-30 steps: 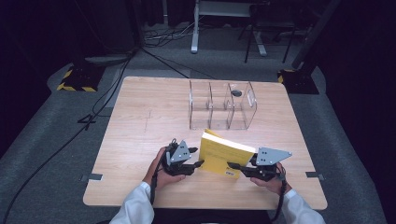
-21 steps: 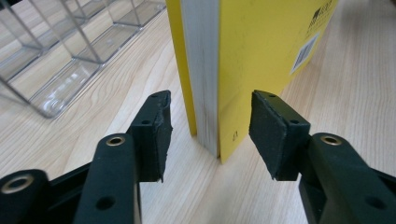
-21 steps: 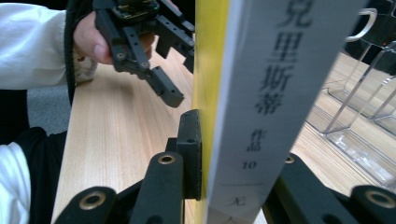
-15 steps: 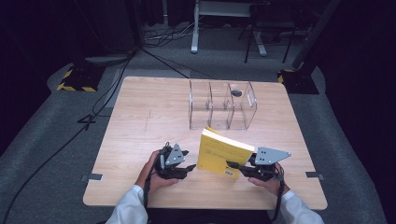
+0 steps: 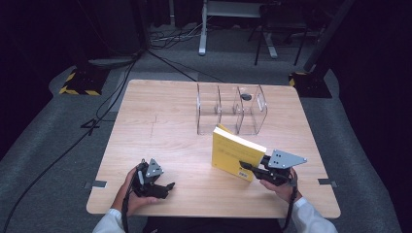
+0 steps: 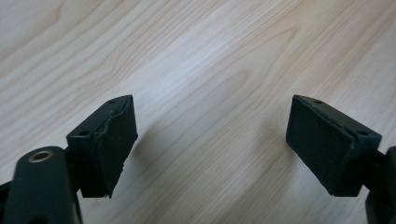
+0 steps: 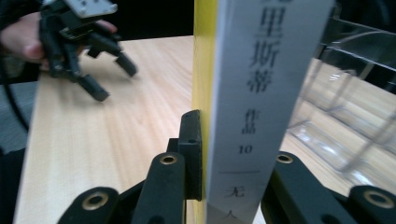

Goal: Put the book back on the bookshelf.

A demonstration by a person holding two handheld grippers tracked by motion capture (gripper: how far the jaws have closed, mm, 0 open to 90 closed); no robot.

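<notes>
A yellow book (image 5: 234,155) is held upright on a wooden table (image 5: 160,126), clamped at its near right corner by the right gripper (image 5: 248,167), whose jaws are closed on the covers. In the right gripper view, the pale spine (image 7: 261,93) with printed characters is seen pinched between the two black jaws. The book is kept just near of a clear plastic organizer (image 5: 232,109), which is placed toward the far side of the table and divided into compartments; a small dark object (image 5: 246,97) is seen in its far right part. At the near left edge, the left gripper (image 5: 165,187) is held low over bare wood, its jaws spread wide apart and nothing gripped between them.
</notes>
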